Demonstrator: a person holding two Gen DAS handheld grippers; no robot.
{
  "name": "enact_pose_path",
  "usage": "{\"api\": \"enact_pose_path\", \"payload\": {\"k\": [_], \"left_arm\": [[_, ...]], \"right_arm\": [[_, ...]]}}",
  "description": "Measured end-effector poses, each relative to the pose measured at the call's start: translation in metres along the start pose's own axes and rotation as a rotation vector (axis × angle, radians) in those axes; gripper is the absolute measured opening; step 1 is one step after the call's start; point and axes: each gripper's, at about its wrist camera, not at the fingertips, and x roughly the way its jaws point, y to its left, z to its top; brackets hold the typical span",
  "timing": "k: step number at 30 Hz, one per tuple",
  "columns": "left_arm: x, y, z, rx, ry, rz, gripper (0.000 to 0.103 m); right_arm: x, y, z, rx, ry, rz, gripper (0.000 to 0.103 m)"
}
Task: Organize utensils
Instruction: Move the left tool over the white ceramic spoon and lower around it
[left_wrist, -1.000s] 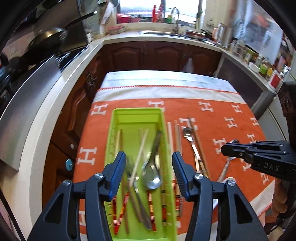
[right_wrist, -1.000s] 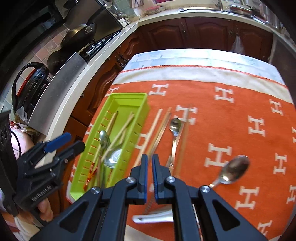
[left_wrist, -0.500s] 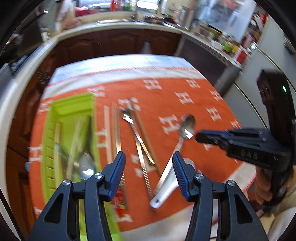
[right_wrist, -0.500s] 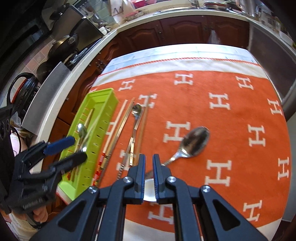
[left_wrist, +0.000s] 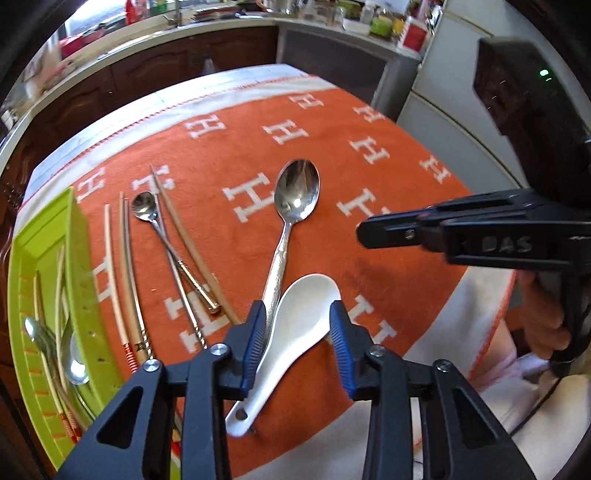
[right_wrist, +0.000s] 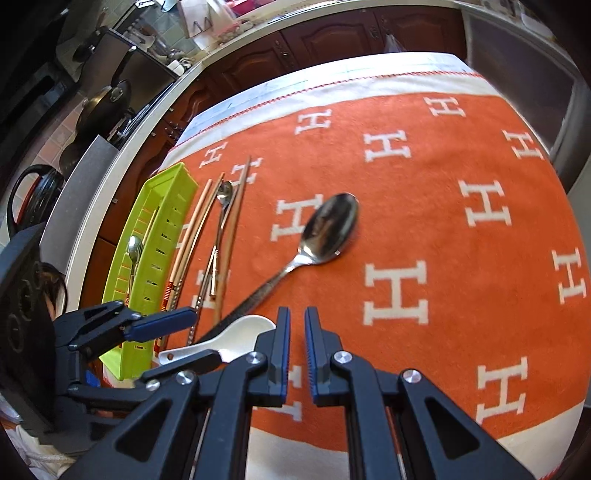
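My left gripper (left_wrist: 297, 334) is open, its fingers on either side of a white ceramic spoon (left_wrist: 295, 325) lying on the orange cloth. A large steel spoon (left_wrist: 291, 218) lies just left of it, its handle under the left finger. A small spoon (left_wrist: 147, 208) and several chopsticks (left_wrist: 122, 266) lie beside the green tray (left_wrist: 85, 280), which holds spoons and chopsticks. My right gripper (right_wrist: 297, 339) is nearly shut and empty, above the cloth to the right of the white spoon (right_wrist: 236, 332); the large steel spoon (right_wrist: 325, 229) and the green tray (right_wrist: 162, 236) also show in that view.
The orange cloth with white H marks (right_wrist: 443, 206) covers the table. Its near edge (left_wrist: 491, 295) is close to both grippers. Wooden cabinets and a counter (left_wrist: 192, 51) stand behind, and a stove with pans (right_wrist: 107, 103) to the left.
My left gripper moved right from above the green tray to the white spoon and came down around it. My right gripper drifted right and stayed nearly shut.
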Motion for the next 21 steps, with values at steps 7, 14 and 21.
{"api": "enact_pose_path", "payload": {"k": [7, 14, 21], "left_arm": [[0.019, 0.014, 0.004, -0.020, 0.045, -0.028, 0.025], [0.020, 0.008, 0.002, 0.004, 0.055, -0.048, 0.024], [0.030, 0.001, -0.002, 0.034, 0.090, -0.057, 0.024]], "right_arm": [[0.001, -0.016, -0.009, 0.039, 0.003, 0.012, 0.008], [0.007, -0.020, -0.010, 0.050, 0.012, 0.034, 0.008], [0.009, -0.020, -0.010, 0.041, 0.013, 0.045, 0.008]]}}
